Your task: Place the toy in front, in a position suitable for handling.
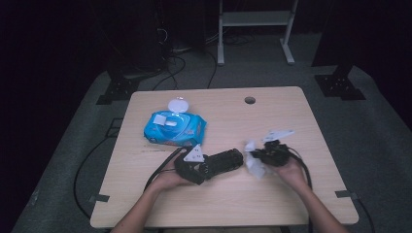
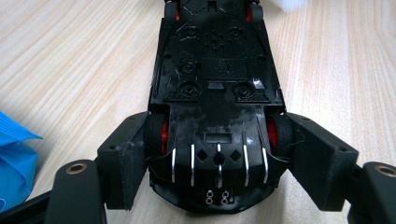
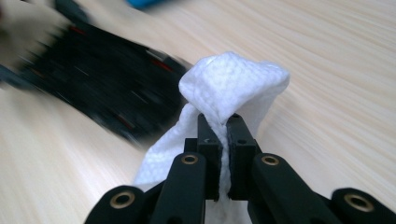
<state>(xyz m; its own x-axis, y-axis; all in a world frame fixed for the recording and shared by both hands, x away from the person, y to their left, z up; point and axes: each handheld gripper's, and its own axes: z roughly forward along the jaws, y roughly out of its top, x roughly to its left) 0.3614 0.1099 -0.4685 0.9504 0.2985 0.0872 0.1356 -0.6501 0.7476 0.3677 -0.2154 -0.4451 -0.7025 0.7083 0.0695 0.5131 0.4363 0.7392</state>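
From the high view, a light wooden table (image 1: 291,116) carries a blue pack of wet wipes (image 1: 175,128) with its round white lid flipped open, lying toward the far left. Nearer the person, the left gripper (image 1: 206,169) holds a black toy car (image 1: 224,160) lying across the middle of the table, and the right gripper (image 1: 260,156) sits just beside the car's far end with a crumpled white wipe (image 1: 254,164) in its jaws. In the left gripper view, the toy car (image 2: 217,93) is turned belly-up, its flat black underside and red wheel hubs showing; the left gripper (image 2: 217,158) has its jaws set partway apart and pressed on the rear wheels from both sides, and a corner of the wipes pack (image 2: 14,158) shows at the left edge. In the right gripper view, the right gripper (image 3: 223,154) is pinched nearly closed on the white wipe (image 3: 233,84), which bunches up above the jaws, while the toy car (image 3: 102,79) lies blurred just beyond it on the table.
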